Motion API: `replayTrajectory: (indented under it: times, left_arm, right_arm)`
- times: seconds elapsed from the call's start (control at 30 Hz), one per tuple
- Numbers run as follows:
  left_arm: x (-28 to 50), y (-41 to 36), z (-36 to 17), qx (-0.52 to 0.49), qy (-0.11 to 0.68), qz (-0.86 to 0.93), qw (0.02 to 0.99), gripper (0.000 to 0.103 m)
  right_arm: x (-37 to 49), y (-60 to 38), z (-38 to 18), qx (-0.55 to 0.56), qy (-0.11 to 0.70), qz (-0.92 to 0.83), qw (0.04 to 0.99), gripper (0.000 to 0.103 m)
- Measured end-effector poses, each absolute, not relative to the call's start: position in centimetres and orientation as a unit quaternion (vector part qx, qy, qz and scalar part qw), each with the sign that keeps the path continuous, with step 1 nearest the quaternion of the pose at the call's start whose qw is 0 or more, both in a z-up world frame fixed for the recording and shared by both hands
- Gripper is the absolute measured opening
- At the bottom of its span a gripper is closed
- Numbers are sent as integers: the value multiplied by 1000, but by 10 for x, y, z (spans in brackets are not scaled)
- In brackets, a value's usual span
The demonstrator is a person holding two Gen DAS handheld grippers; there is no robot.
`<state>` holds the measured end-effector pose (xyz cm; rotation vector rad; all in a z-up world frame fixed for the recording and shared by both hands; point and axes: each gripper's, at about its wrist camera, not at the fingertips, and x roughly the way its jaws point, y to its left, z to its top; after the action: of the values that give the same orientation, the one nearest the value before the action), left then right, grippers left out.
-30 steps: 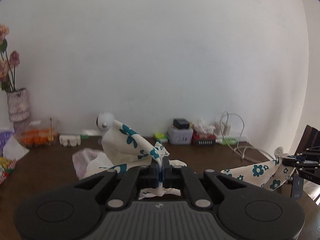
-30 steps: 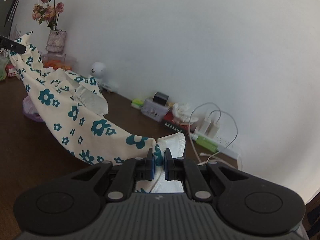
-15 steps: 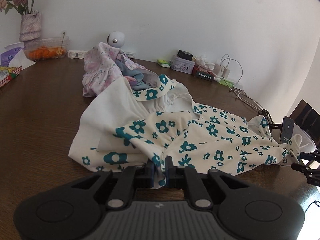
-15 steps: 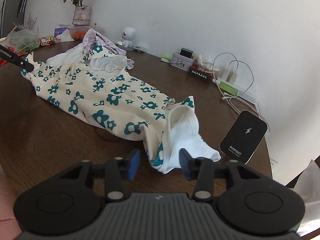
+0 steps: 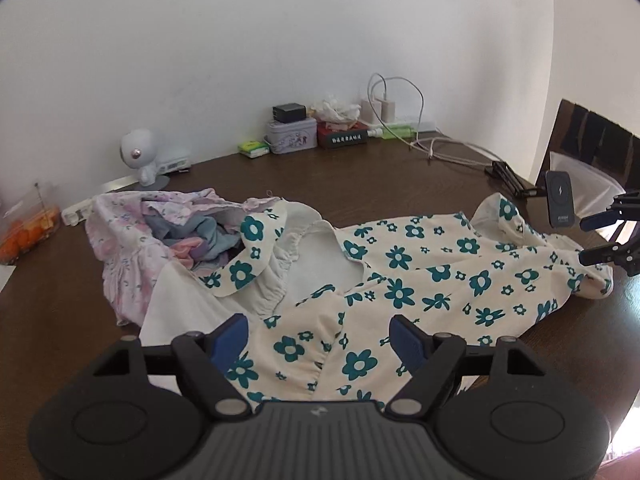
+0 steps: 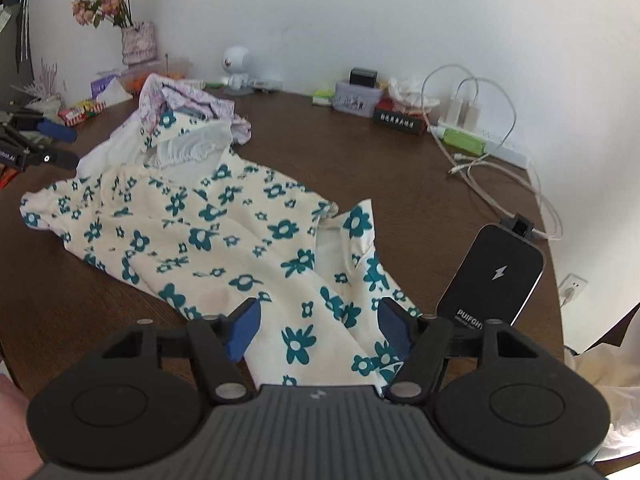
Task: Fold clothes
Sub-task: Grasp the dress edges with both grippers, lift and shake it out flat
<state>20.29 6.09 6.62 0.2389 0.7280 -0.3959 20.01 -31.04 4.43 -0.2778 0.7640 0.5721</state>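
- The cream cotton garment with teal flowers (image 5: 400, 288) lies spread across the dark wooden table (image 5: 360, 184), its collar overlapping a crumpled pink-and-lilac clothes pile (image 5: 132, 248).
- Left gripper (image 5: 320, 340) and right gripper (image 6: 316, 328): jaws opening, cloth lying loose between them, unpinched.
- Risk: a fold could drag the pile, or sweep the black power bank (image 6: 494, 276) just beside the hem.

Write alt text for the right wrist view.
A cream dress with teal flowers lies spread on a dark wooden table, its near end between the opening jaws of the right gripper, which do not press on it. A black power bank stands at right; the left gripper shows at the far left edge, and a pink garment pile lies behind.
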Motion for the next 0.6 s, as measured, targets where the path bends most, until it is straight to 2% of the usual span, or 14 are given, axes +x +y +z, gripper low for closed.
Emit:
replayTrajectory:
  times: [0.17,0.43,0.53,0.6]
  left_arm:
    - [245,44,38,171,390,-233,874,76]
    - [287,22,18,252,419,-269,830,75]
    - [297,18,13,264,431,-273,819,65]
    - [300,17,9,258,442,-286,810,52]
  right_arm:
    - [224,-319,20,-138,418,301,846,60]
    - [241,-322,11,-154,443,335,818,60]
    - [248,-320,9,-156,451,339,811,58]
    - [251,-320,8,-152,454,342,809,57]
